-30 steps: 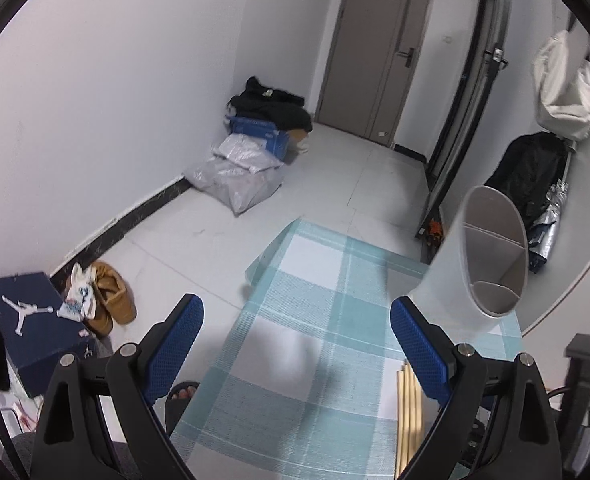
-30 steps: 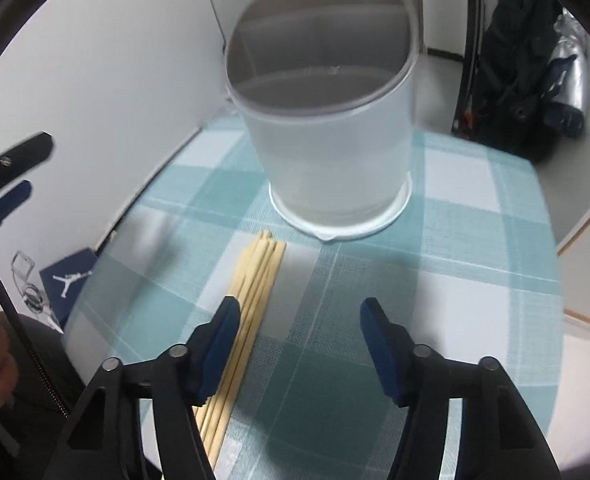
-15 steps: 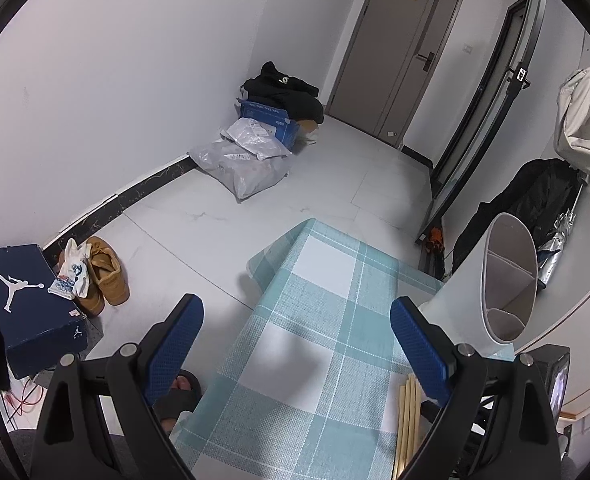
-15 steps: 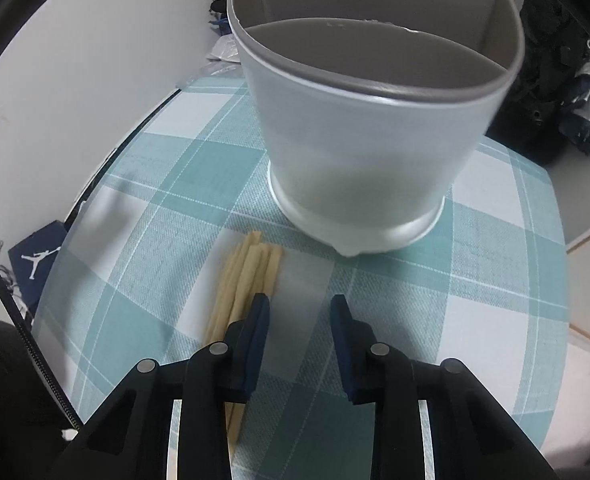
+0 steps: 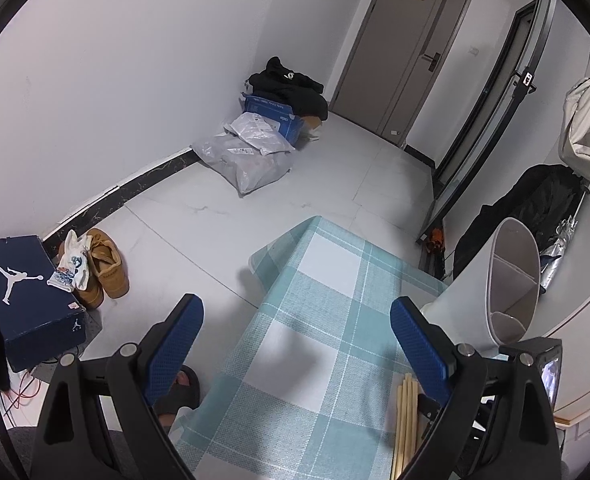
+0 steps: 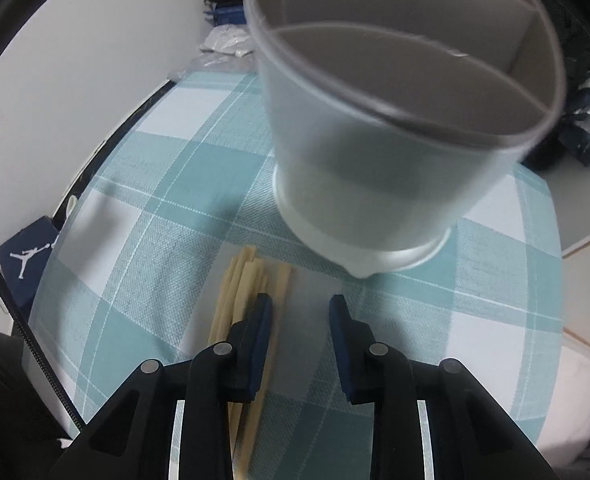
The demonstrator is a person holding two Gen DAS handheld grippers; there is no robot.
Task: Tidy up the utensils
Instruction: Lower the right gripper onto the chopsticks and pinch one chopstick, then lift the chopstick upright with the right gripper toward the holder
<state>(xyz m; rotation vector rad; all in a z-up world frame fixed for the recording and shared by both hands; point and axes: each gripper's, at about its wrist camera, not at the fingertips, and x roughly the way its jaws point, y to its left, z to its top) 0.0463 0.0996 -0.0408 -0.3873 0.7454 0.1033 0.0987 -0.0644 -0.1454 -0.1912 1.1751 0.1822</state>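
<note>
A bundle of pale wooden chopsticks (image 6: 239, 292) lies on the teal checked tablecloth (image 6: 155, 216), in front of a white divided utensil holder (image 6: 375, 152). My right gripper (image 6: 301, 308) is low over the cloth, its jaws narrowed but apart with nothing between them; its left finger (image 6: 261, 320) lies over the bundle's right side. My left gripper (image 5: 295, 328) is wide open and empty, raised above the table's left part. In the left wrist view the chopsticks (image 5: 405, 412) and the holder (image 5: 507, 280) sit at the right.
The table edge (image 5: 279, 248) drops to a tiled floor with a blue shoe box (image 5: 23, 280), tan boots (image 5: 107, 264), bags (image 5: 251, 156) and a closed door (image 5: 415, 52). A dark bag (image 6: 583, 136) lies behind the holder.
My right gripper has dropped and moved forward toward the holder, and its jaws have narrowed beside the chopsticks. My left gripper has risen and pulled back, still open.
</note>
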